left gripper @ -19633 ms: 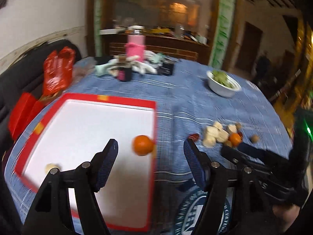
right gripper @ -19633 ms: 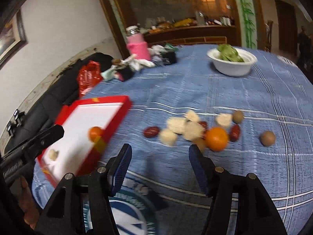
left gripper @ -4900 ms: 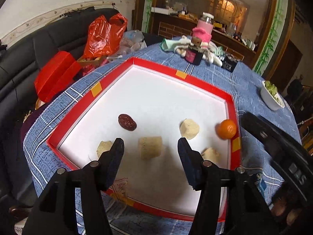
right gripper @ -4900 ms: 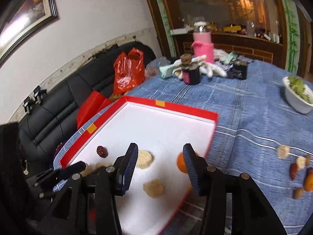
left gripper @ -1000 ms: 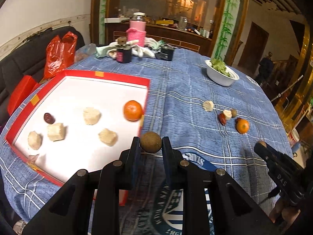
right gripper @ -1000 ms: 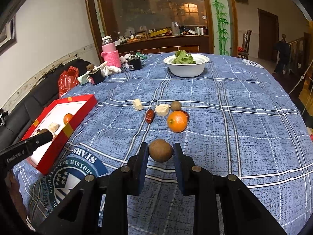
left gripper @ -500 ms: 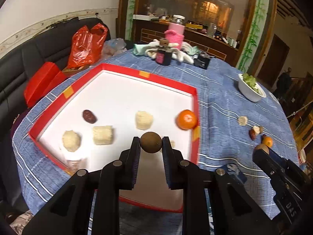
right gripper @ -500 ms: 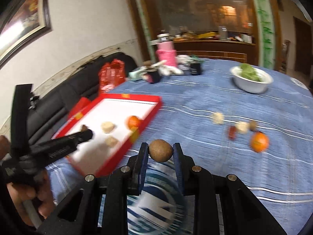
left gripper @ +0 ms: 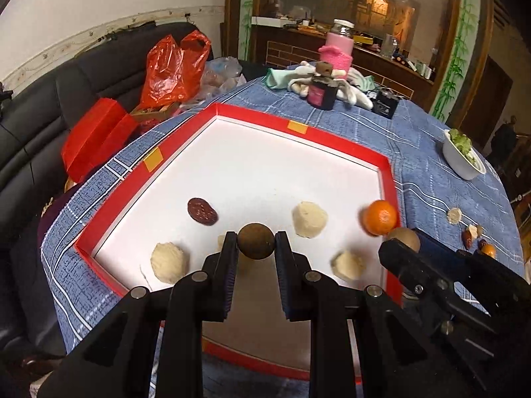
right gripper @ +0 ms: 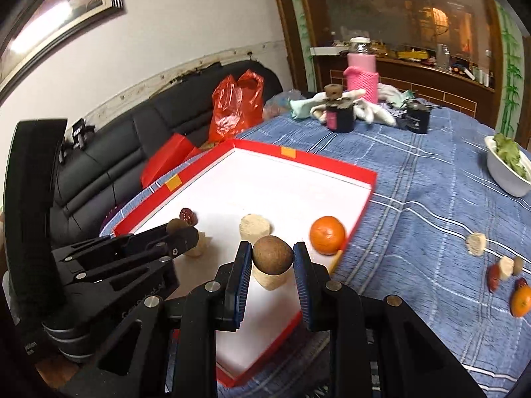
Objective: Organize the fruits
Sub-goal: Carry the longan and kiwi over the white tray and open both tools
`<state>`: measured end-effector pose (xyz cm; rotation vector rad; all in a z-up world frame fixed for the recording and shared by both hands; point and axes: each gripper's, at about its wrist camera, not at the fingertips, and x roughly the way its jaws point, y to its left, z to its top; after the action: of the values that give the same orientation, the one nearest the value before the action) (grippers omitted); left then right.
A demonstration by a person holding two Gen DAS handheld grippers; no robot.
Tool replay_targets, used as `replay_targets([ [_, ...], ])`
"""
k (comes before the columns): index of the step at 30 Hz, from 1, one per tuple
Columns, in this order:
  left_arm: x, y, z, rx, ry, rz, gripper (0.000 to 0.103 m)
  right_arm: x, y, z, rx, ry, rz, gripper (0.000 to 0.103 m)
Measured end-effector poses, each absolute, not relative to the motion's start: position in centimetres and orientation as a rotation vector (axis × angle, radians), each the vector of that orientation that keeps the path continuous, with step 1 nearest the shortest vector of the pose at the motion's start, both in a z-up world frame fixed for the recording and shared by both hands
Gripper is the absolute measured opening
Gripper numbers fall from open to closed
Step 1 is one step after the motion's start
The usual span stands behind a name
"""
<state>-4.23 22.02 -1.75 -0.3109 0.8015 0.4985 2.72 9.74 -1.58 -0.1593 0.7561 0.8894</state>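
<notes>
Table [left gripper: 431,172] with blue cloth carries the red tray [left gripper: 335,141], and both grippers sit over the tray's near half, so the job looks partly done, maybe past halfway. Already in the tray: an orange [left gripper: 379,217] at its 3 o'clock edge, four pale chunks in the near half (one mostly hidden behind the left gripper's fingers), and a date [left gripper: 202,211] toward 9 o'clock. Left gripper [left gripper: 256,248] is pinching a dark brown ball [left gripper: 256,241] above the tray floor near 6 o'clock; right gripper [right gripper: 272,260] is pinching a brown fruit [right gripper: 272,253] above a pale chunk [right gripper: 270,277], just inside the near right corner by the orange. Neither piece is down yet; I judge both are about to be set down. Still loose on the cloth, well apart from the tray at the table's 3 o'clock: a second orange [right gripper: 521,302], a pale slice [right gripper: 476,243], and a small cluster of a red date, a pale bit and brown bits, too small to count for sure. So roughly five or six pieces left after these two. White bowl [right gripper: 506,174] of greens at 2 o'clock looks like no part of the job.
</notes>
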Motion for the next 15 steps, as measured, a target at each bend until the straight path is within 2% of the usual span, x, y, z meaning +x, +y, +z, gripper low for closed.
replay_targets([
  [15, -0.4, 24.2, -1.7, -0.289, 0.825, 0.488, 0.02, 6.0, 12.8, -2.2, -0.144, 0.785, 0.847, 0.025],
])
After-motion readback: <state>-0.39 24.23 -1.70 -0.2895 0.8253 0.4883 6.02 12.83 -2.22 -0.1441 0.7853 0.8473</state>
